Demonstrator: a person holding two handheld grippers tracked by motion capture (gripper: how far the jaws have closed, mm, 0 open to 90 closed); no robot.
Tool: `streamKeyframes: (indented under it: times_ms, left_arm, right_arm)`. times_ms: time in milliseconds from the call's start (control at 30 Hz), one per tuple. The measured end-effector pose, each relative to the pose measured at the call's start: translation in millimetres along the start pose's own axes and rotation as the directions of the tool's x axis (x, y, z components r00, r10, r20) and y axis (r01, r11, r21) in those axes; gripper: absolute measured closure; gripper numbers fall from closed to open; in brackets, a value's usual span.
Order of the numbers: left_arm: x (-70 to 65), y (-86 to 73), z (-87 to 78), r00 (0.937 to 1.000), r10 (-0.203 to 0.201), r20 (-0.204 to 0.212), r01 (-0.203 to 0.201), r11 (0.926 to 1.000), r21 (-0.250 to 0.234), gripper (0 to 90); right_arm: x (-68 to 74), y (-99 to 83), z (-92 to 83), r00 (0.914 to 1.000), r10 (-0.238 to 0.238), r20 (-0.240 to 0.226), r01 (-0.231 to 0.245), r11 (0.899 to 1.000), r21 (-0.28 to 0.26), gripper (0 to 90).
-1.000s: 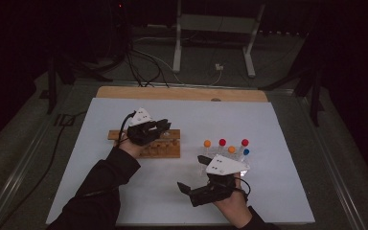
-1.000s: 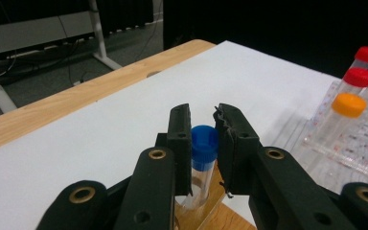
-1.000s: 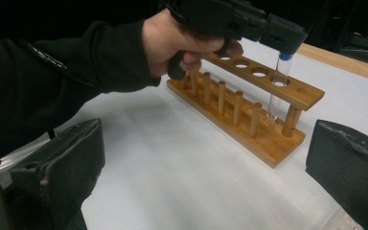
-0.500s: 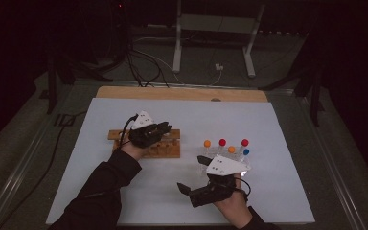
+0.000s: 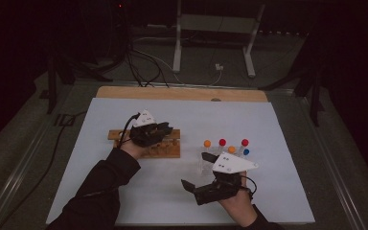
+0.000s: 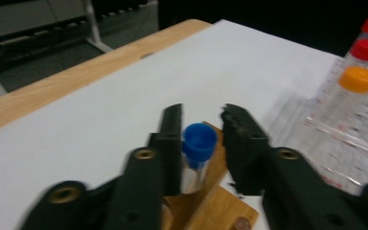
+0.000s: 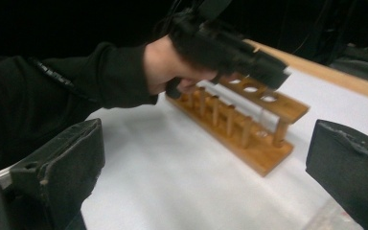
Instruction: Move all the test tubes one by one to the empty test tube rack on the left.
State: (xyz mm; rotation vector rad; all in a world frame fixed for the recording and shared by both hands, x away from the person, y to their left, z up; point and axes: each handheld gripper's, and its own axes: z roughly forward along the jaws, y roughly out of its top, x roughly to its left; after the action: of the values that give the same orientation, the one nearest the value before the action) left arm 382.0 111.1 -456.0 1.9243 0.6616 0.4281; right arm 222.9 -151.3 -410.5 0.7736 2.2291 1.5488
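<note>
Nearest, the right hand-held gripper (image 5: 206, 191) hovers over bare white surface (image 5: 278, 124) with jaws spread wide, empty. Just beyond, at its one o'clock, capped tubes (image 5: 223, 143) stand clustered. At ten o'clock the left hand-held gripper (image 6: 200, 125) has just been opening; a blue-capped tube (image 6: 198, 143) stands between its parted jaws in the wooden rack (image 5: 165, 151).

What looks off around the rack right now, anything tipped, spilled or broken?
Nothing stands out. The blue-capped tube stands upright in the end hole of the wooden rack, between the left gripper jaws, which have just been opening. The other capped tubes stand grouped on the white mat.
</note>
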Motion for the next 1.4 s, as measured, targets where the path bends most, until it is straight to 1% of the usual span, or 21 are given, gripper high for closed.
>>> streamKeyframes:
  times_ms: [33,67,100,167,200,233,267,333,367,400,533,567,700,933,967,1100,1167,1233,1333,1367,1400]
  left_arm:
    - [-1.1,0.5,-1.5,0.9999,0.008,-0.007,-0.008,1.0,-0.002,64.5]
    - [-1.3,1.3,-4.1,0.9999,-0.004,0.015,0.004,0.9999,-0.013,61.3]
    - [-1.8,2.4,-7.4,0.9999,-0.005,0.015,0.006,0.9996,-0.026,57.7]
    - [-2.5,4.9,-15.8,0.9996,-0.011,0.025,0.012,0.9986,-0.052,44.8]
    - [-2.9,6.0,-20.0,0.9994,-0.014,0.032,0.016,0.9979,-0.063,40.0]
    - [-3.5,7.1,-24.3,0.9991,-0.015,0.04,0.018,0.9974,-0.07,40.0]
    - [-4.6,7.9,-28.9,0.9987,-0.014,0.049,0.017,0.9968,-0.078,30.0]
    - [-6.4,9.4,-38.2,0.9974,-0.01,0.071,0.016,0.9965,-0.082,26.3]
    - [-7.9,10.0,-42.5,0.9969,-0.008,0.078,0.015,0.9964,-0.083,16.5]
    - [-9.4,10.2,-46.6,0.9959,-0.006,0.091,0.014,0.9967,-0.08,16.5]
    - [-16.8,7.4,-62.8,0.9909,-0.009,0.134,0.021,0.996,-0.087,5.2]
    - [-19.0,5.7,-66.6,0.9901,-0.006,0.141,0.019,0.9959,-0.088,1.7]
    - [-29.7,-2.8,-80.8,0.9862,0.008,0.165,0.007,0.9958,-0.091,1.0]
    - [-44.2,-22.4,-98.5,0.9786,-0.001,0.206,0.021,0.9955,-0.092,0.9]
    - [-45.7,-25.3,-99.9,0.9774,-0.001,0.211,0.02,0.9958,-0.089,1.0]
    - [-51.5,-34.5,-104.6,0.9786,0.002,0.206,0.015,0.9969,-0.077,1.0]
    - [-54.2,-38.3,-106.9,0.9749,0.002,0.223,0.015,0.997,-0.076,1.0]
    - [-57.2,-41.6,-108.1,0.9742,0.01,0.225,0.006,0.9977,-0.068,1.0]
    - [-61.0,-46.4,-109.5,0.9731,0.02,0.23,-0.006,0.9983,-0.058,1.0]
    - [-62.1,-47.7,-110.1,0.9741,0.018,0.226,-0.006,0.9985,-0.054,1.0]
    - [-62.6,-48.5,-110.3,0.9744,0.019,0.224,-0.007,0.9985,-0.054,1.0]
  right_arm:
    - [0.0,0.0,0.0,1.0,0.0,0.0,0.0,1.0,0.0,0.0]
    - [-1.9,1.6,-3.0,1.0,-0.003,0.008,0.003,1.0,-0.007,0.0]
    - [-4.4,3.2,-6.2,0.9998,-0.004,0.018,0.004,1.0,-0.014,0.0]
    - [-14.2,7.6,-17.1,0.9986,0.0,0.052,0.001,1.0,-0.029,0.0]
    - [-14.2,7.6,-17.1,0.9986,0.0,0.052,0.001,1.0,-0.029,0.0]
    - [-18.3,8.8,-20.7,0.9979,0.005,0.064,-0.003,1.0,-0.031,0.0]
    - [-27.2,10.3,-28.4,0.9954,0.019,0.094,-0.015,0.999,-0.047,0.0]
    - [-31.9,10.8,-32.3,0.994,0.023,0.107,-0.017,0.998,-0.053,0.0]
    - [-40.7,11.0,-40.5,0.9908,0.037,0.13,-0.028,0.997,-0.074,0.0]
    - [-40.7,11.0,-40.5,0.9908,0.037,0.13,-0.028,0.997,-0.074,0.0]
    - [-55.8,10.5,-54.5,0.9775,0.055,0.203,-0.036,0.995,-0.096,0.0]
    - [-62.8,8.7,-60.0,0.9691,0.06,0.239,-0.038,0.995,-0.097,0.0]
    - [-74.4,3.4,-67.5,0.9626,0.083,0.258,-0.058,0.993,-0.102,0.0]
    - [-95.4,-17.5,-75.4,0.9365,0.109,0.333,-0.094,0.994,-0.06,0.1]
    - [-97.9,-20.8,-76.6,0.9355,0.116,0.334,-0.103,0.993,-0.056,2.5]
    - [-107.4,-34.7,-79.3,0.9219,0.137,0.362,-0.134,0.99,-0.035,3.7]
    - [-111.4,-41.9,-80.6,0.9173,0.146,0.371,-0.149,0.989,-0.02,5.4]
    - [-115.4,-49.0,-82.0,0.9099,0.158,0.384,-0.169,0.986,-0.005,7.5]
    - [-119.5,-56.8,-83.3,0.9079,0.167,0.385,-0.187,0.982,0.016,17.2]
    - [-121.2,-59.7,-82.9,0.91,0.166,0.38,-0.193,0.981,0.033,17.7]
    - [-122.7,-61.5,-82.4,0.9082,0.168,0.383,-0.2,0.979,0.045,18.4]
